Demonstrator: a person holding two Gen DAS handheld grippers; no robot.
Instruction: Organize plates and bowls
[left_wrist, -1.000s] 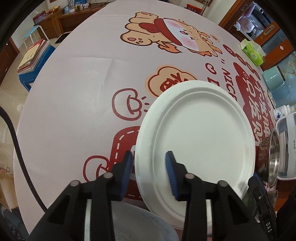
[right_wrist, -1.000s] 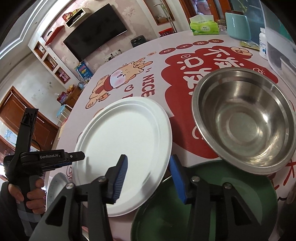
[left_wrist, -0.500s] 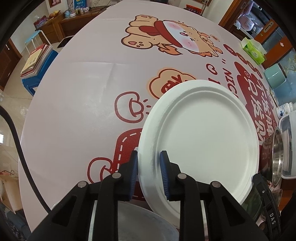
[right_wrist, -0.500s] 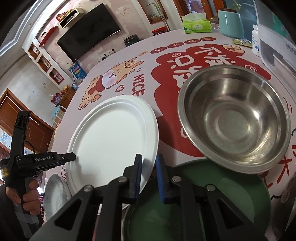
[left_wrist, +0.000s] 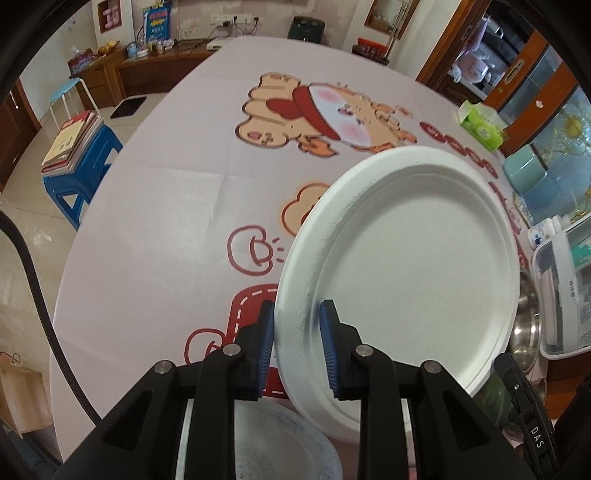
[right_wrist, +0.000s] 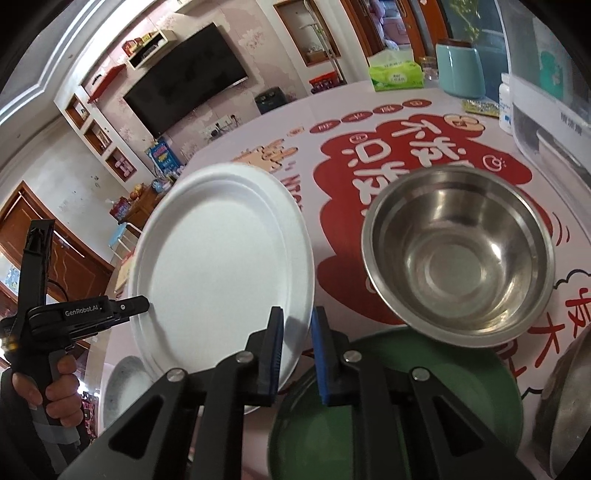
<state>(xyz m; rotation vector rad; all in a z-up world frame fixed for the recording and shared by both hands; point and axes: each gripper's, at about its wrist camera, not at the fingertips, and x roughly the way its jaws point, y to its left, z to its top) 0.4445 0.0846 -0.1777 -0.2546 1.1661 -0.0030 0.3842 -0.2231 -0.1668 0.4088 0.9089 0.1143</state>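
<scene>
Two tools grip one white plate (left_wrist: 406, 266): the left tool (left_wrist: 297, 338) is clamped on the plate's near-left rim, and the right tool (right_wrist: 297, 347) is clenched on its near-right rim, so the plate hangs tilted above the printed worktop (left_wrist: 166, 206), its far edge raised. My judgement is that the step in hand is carrying this plate to a stack; doing it well means keeping both grips level with each other so the thin rim does not buckle, and freeing one side only once the plate rests flat on its target. Just right of the plate sits a steel bowl (right_wrist: 458, 254), and nearer than the plate, under the right tool, lies a green plate (right_wrist: 402, 406), a likely landing spot. A pale speckled dish (left_wrist: 280, 443) lies below the plate's near-left edge, beneath the left tool. Further right of the plate, a second steel vessel (right_wrist: 569, 402) shows at the frame edge. Swinging the plate rightward risks clipping the steel bowl's rim, so lifting clear before crossing seems wise. Beyond the plate stand a tissue box (right_wrist: 395, 72) and a teal container (right_wrist: 460, 68), well apart.
</scene>
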